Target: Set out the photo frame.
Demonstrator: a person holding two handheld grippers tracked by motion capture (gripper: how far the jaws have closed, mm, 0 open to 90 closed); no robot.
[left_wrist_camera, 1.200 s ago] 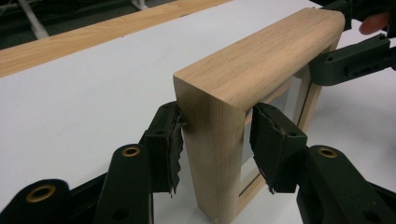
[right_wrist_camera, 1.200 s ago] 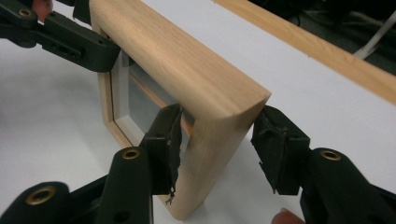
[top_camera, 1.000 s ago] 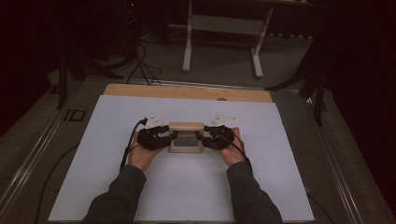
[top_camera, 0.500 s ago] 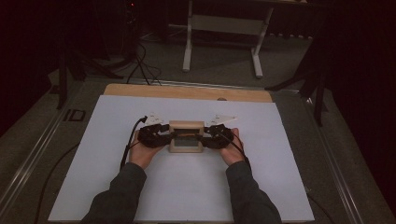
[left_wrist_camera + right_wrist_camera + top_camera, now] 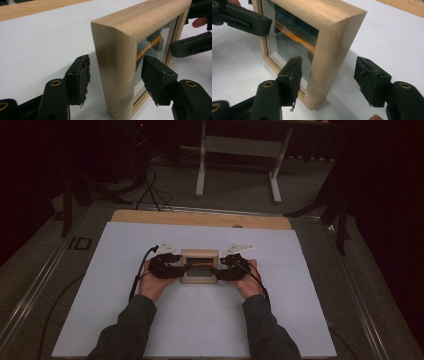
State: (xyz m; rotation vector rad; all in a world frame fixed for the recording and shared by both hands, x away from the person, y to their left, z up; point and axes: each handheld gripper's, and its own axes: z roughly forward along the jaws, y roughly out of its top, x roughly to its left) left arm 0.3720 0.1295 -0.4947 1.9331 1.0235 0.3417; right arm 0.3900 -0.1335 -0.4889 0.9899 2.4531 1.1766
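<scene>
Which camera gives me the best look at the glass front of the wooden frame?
The right gripper view: the glass front faces it, showing orange streaks inside the wooden frame. The left gripper view catches it edge-on, and in the high view it is small and dim.

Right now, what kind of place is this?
Probably a lab or recording workspace: a white work table with a metal rail edge, cables on the floor, dark surroundings, and a wooden picture frame standing on the table.

Deep light-wood picture frame point(image 5: 199, 266) stands upright on white table point(image 5: 200, 330).
</scene>
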